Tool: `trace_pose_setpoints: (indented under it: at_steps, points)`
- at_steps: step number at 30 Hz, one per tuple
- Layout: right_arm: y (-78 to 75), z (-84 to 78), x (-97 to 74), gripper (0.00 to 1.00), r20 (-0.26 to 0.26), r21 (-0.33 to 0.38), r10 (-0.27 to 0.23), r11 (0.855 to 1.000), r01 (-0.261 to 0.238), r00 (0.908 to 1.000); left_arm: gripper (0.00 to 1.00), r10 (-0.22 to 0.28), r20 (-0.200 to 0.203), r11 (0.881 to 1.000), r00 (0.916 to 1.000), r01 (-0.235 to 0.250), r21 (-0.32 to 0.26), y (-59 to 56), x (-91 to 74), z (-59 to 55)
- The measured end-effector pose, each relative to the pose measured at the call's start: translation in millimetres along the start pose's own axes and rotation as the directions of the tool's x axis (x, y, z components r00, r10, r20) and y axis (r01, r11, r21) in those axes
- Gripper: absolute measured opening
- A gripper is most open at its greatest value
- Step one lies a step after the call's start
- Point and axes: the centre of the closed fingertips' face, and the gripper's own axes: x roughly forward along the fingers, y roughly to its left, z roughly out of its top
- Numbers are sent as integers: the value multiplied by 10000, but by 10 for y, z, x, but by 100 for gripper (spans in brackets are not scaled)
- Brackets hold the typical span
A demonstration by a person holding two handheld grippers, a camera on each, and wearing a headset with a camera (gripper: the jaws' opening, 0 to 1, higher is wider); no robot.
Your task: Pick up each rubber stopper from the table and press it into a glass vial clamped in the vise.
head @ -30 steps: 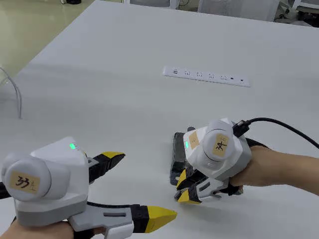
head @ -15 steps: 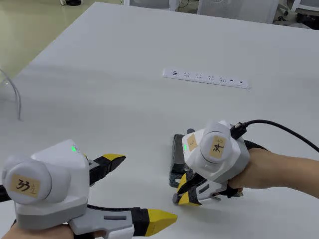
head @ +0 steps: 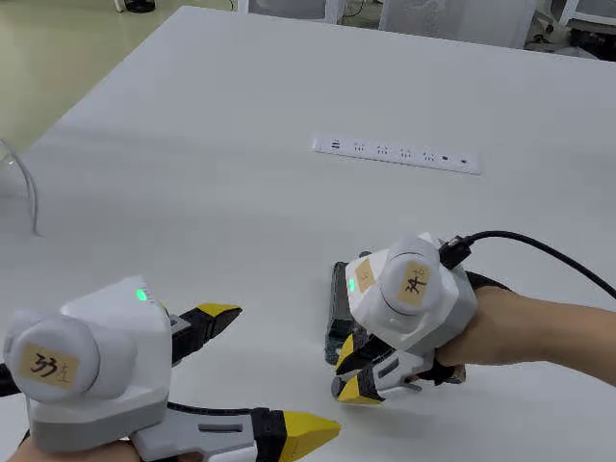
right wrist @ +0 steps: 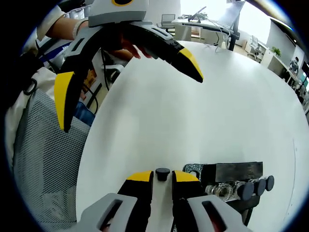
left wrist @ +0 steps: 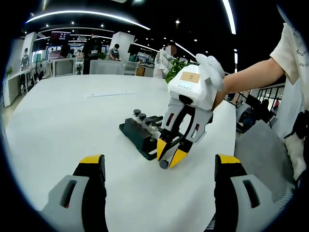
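Between the yellow tips of the right gripper [head: 349, 372] a rubber stopper [right wrist: 162, 173] sat pinched, the two jaws drawn almost together on it. It hung low at the near end of the vise [left wrist: 139, 137]; whether it touched the table [head: 192, 154] could not be told.

Open room lay all around. Smooth white tabletop ran bare to the left and far side. Only a flat white power strip [head: 397, 154] lay far off, well apart from the work. In the right gripper view the table's curved edge showed on the left, with a grey mesh chair [right wrist: 46, 159] past it.

The stopper was small, round and matte dark grey. The vise was a black, blocky bar holding a row of vials. A clear glass vial [right wrist: 218, 190] stood nearest the tips, and the capped vials [right wrist: 247, 190] beyond it wore dark round stoppers.

The left gripper [head: 262, 372] was to the left of the vise and well apart from it. Its black, yellow-tipped jaws were spread wide and gripped nothing. Both grippers had glossy white plastic bodies. A black cable [head: 539, 246] ran from the right one off to the right.
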Motion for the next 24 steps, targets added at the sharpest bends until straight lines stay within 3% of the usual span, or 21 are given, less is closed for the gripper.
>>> trace_pose_setpoints:
  at_steps: [18, 22, 24]
  points:
    - [-15, -1, 11, 8, 40, 27, -28, 10000, 28, 10000, 93, 67, 61, 10000, 10000, -67, -51, 28, -7, -12]
    - [-25, 72, -79, 8, 741, 496, -260, 9985, 224, 9969, 93, 42, 60, 10000, 10000, -42, -25, 15, -3, -11]
    - [-59, 134, -189, 8, 1224, 716, -550, 9964, 464, 9910, 91, 32, 84, 10000, 10000, -32, 29, 4, -1, 3]
